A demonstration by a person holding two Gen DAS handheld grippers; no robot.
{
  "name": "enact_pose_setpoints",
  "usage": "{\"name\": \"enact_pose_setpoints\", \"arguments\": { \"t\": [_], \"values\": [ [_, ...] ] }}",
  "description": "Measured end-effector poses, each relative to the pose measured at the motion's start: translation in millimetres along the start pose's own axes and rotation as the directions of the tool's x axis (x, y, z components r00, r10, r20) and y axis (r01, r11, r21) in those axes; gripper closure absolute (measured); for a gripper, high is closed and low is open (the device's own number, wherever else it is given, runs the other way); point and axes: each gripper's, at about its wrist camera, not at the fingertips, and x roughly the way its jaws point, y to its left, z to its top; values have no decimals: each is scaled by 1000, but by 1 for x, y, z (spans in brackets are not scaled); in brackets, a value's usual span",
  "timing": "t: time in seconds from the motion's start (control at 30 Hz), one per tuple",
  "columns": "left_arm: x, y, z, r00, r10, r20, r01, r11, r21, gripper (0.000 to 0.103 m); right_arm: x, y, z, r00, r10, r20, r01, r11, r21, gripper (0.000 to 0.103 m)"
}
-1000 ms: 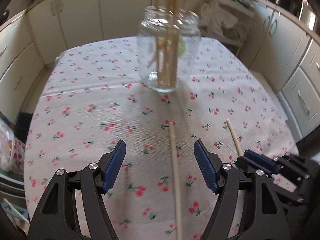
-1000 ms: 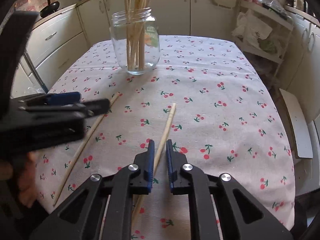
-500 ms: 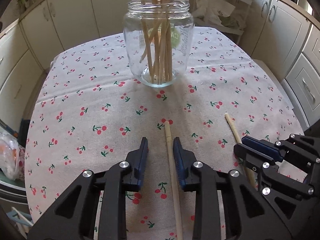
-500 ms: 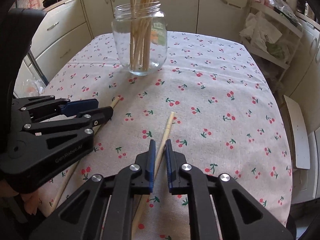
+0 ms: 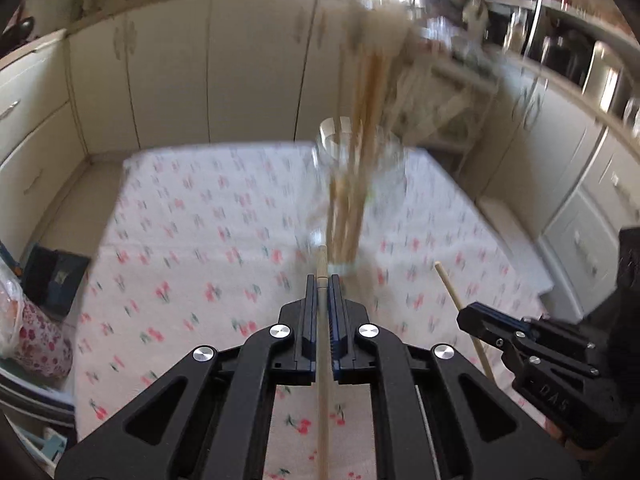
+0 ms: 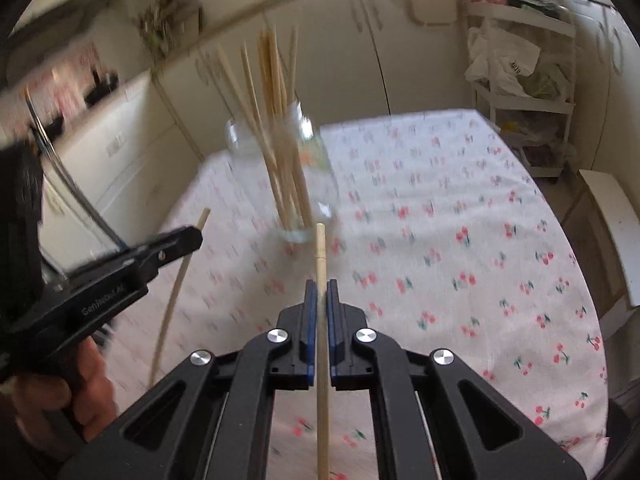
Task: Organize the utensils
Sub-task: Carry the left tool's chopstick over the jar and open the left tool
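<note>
A glass jar (image 5: pixel 360 184) holding several wooden chopsticks stands mid-table, blurred in both views; the right wrist view shows the same jar (image 6: pixel 288 168). My left gripper (image 5: pixel 322 284) is shut on a wooden chopstick (image 5: pixel 322 380), lifted off the cloth and pointing toward the jar. My right gripper (image 6: pixel 321 288) is shut on a second chopstick (image 6: pixel 321 360), also raised. In the left wrist view the right gripper (image 5: pixel 476 318) shows at the right with its chopstick (image 5: pixel 460 304). In the right wrist view the left gripper (image 6: pixel 188 240) and its chopstick (image 6: pixel 176 292) show at the left, held by a hand.
The table (image 6: pixel 480 240) wears a white cloth with cherry print. Cream cabinets (image 5: pixel 160 80) surround it. A white shelf rack (image 6: pixel 520 92) with bags stands at the back right. A floral bag (image 5: pixel 32 332) sits by the table's left edge.
The left jaws closed on the chopstick lying between them. Both grippers then rose, lifting their chopsticks off the cloth and tipping up toward the jar.
</note>
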Motion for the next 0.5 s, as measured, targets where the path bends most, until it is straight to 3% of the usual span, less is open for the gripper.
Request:
{"name": "enact_pose_setpoints", "arguments": {
  "t": [0.1, 0.27, 0.5],
  "values": [
    [-18, 6, 13, 997, -19, 79, 20, 1000, -19, 98, -14, 1, 14, 995, 48, 87, -53, 998, 47, 97],
    [-46, 12, 34, 975, -54, 215, 66, 997, -50, 98, -32, 1, 35, 971, 101, 217, -126, 986, 105, 97],
    [-70, 9, 62, 930, -95, 355, 125, 990, -62, 98, -55, 9, 69, 908, 117, 403, -183, 974, 130, 97]
  ]
}}
